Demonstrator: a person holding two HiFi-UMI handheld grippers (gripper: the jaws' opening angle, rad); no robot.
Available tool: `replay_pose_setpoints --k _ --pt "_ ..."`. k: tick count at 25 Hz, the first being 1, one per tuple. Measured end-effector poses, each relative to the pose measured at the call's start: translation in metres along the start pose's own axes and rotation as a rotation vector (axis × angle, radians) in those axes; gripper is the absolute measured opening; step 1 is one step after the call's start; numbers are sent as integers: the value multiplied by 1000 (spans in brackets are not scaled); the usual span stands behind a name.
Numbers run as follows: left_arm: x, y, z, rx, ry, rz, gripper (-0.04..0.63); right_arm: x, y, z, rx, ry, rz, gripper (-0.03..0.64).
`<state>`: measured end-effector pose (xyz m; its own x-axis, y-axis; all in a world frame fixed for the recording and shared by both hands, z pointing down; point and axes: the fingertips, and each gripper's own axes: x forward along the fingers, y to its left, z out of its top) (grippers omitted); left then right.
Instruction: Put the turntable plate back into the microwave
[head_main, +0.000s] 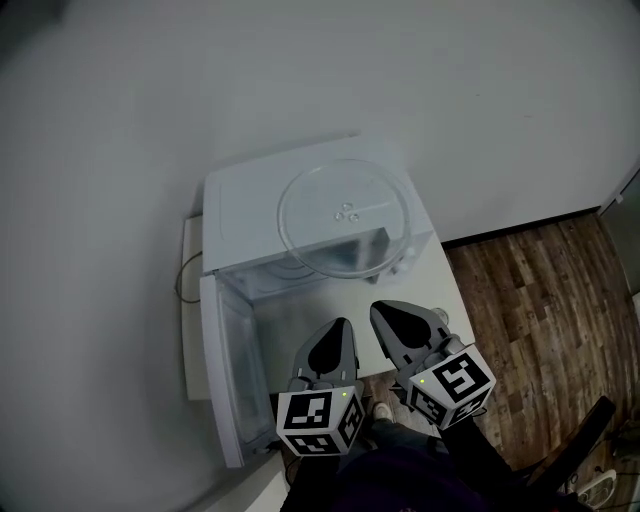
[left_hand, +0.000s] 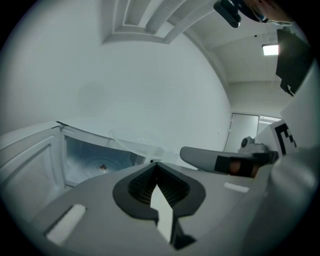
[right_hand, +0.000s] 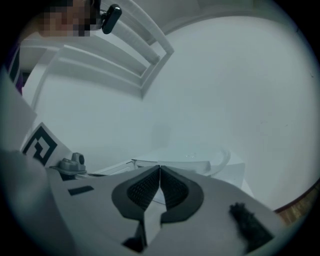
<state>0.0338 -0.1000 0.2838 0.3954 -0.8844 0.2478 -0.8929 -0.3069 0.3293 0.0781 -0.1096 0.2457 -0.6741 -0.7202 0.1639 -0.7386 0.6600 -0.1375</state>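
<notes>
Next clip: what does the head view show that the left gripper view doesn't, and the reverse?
Head view only: the brown wooden floor and the full outline of the round clear glass turntable plate lying on top of the white microwave.
Left gripper view only: the small drive hub on the cavity floor and a lit ceiling lamp.
Both: the microwave with its door open, plus the left gripper and the right gripper, each shut and empty.

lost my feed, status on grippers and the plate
Left gripper and right gripper shut, empty. Turntable plate on top of microwave, door open. Nothing blocking.
</notes>
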Motion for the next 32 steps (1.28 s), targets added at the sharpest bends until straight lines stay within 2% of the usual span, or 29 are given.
replay_pose_setpoints --k 3,8,11,18,21,23,26,32 --pt "15 1 0 -9 6 0 -11 1 -27 -9 59 37 -23 9" --pt "41 1 -2 -154 18 -46 63 5 -67 -18 169 75 -63 12" --pt "49 5 -2 -211 12 -38 87 10 -78 -22 245 90 -57 85" --pt "70 13 -2 -503 -77 -94 161 23 -92 -33 383 112 -30 133" --pt "81 15 4 -585 -100 -113 172 30 -93 -32 441 107 0 138" --pt "88 17 7 -640 -112 -131 205 35 -92 -34 482 123 27 140" --pt "97 19 16 -771 -149 -196 259 40 -89 -35 538 139 65 140" --pt "111 32 20 -834 -172 -192 247 51 -88 -33 571 143 89 140"
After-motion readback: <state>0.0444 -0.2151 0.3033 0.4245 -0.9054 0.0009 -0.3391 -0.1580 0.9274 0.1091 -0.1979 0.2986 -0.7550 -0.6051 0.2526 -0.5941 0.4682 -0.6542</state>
